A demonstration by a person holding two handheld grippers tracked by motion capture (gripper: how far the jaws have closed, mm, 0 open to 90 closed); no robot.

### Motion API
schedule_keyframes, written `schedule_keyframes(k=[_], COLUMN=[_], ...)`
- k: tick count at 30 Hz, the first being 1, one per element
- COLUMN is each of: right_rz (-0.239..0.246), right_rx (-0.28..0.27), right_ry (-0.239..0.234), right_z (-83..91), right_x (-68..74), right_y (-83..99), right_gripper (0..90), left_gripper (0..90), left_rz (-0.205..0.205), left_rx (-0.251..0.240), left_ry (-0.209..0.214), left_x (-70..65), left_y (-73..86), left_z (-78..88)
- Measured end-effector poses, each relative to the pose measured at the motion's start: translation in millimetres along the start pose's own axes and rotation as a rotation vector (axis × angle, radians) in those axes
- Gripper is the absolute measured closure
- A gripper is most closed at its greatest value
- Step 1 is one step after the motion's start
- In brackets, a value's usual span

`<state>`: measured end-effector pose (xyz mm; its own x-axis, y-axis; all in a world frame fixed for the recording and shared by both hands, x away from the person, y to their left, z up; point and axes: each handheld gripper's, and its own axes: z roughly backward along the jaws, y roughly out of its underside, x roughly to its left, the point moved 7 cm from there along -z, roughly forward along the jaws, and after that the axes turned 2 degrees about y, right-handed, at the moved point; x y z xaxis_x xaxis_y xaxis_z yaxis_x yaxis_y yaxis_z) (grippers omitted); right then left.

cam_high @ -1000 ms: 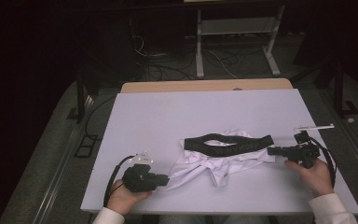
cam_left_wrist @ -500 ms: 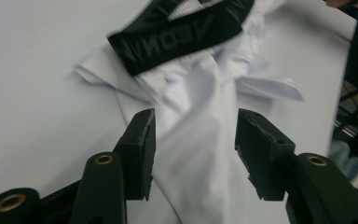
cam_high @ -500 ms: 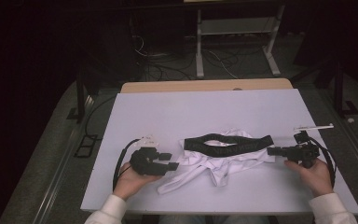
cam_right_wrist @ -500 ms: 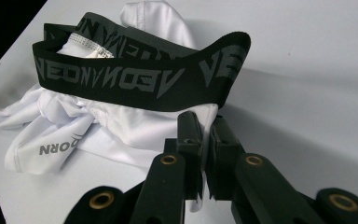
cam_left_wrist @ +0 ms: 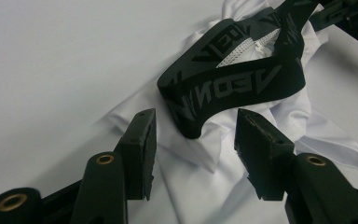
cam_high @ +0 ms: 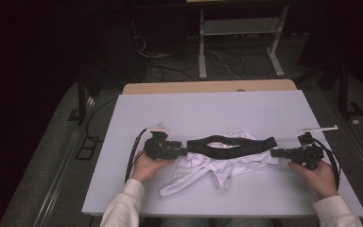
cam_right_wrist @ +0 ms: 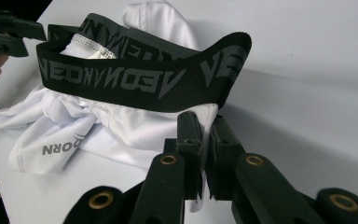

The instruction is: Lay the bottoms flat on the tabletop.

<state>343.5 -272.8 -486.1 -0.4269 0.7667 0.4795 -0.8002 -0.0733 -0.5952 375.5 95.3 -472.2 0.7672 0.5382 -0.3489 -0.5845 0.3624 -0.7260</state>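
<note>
Two grippers work white underwear (cam_high: 208, 169) with a black waistband (cam_high: 231, 145), mid-table (cam_high: 217, 109). Right gripper (cam_right_wrist: 208, 128) pinches the garment's fabric edge. Left gripper (cam_left_wrist: 196, 128), jaws just opened and spread, straddles the waistband's end without pressing.

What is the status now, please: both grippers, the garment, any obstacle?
Left gripper open, jaws just opened, at the black waistband end, not clamped. Right gripper shut on the white underwear at the other end. Nothing in the way on the table.
</note>
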Motion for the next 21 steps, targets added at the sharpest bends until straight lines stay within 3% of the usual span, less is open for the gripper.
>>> schedule_keyframes(k=[4, 9, 12, 16, 20, 21], right_rz=[0.004, 0.003, 0.001, -0.01, -0.021, -0.026], right_rx=[0.002, 0.011, 0.023, 0.037, 0.009, -0.006], right_ry=[-0.003, -0.01, -0.016, 0.001, 0.012, 0.008], right_z=[-1.0, -2.0, -3.2, -4.3, -1.2, 0.4], right_x=[0.9, 0.8, 0.3, -3.3, -6.2, -7.4], right_y=[0.1, 0.6, 1.4, 2.3, -0.6, -2.8], right_gripper=[83.3, 83.2, 81.5, 73.4, 67.5, 62.2], left_gripper=[55.5, 72.4, 82.9, 84.8, 85.0, 85.0], left_rz=[0.012, 0.032, 0.033, 0.021, 0.026, 0.026], left_rx=[0.018, 0.056, 0.048, 0.056, 0.044, 0.043], left_ry=[0.023, 0.07, 0.086, 0.066, 0.055, 0.053], left_x=[1.2, 1.5, 0.7, 2.4, 4.4, 4.9], left_y=[0.3, 5.6, 5.1, 6.0, 4.8, 4.6], left_z=[-13.5, -22.9, -22.7, -22.8, -21.6, -21.4])
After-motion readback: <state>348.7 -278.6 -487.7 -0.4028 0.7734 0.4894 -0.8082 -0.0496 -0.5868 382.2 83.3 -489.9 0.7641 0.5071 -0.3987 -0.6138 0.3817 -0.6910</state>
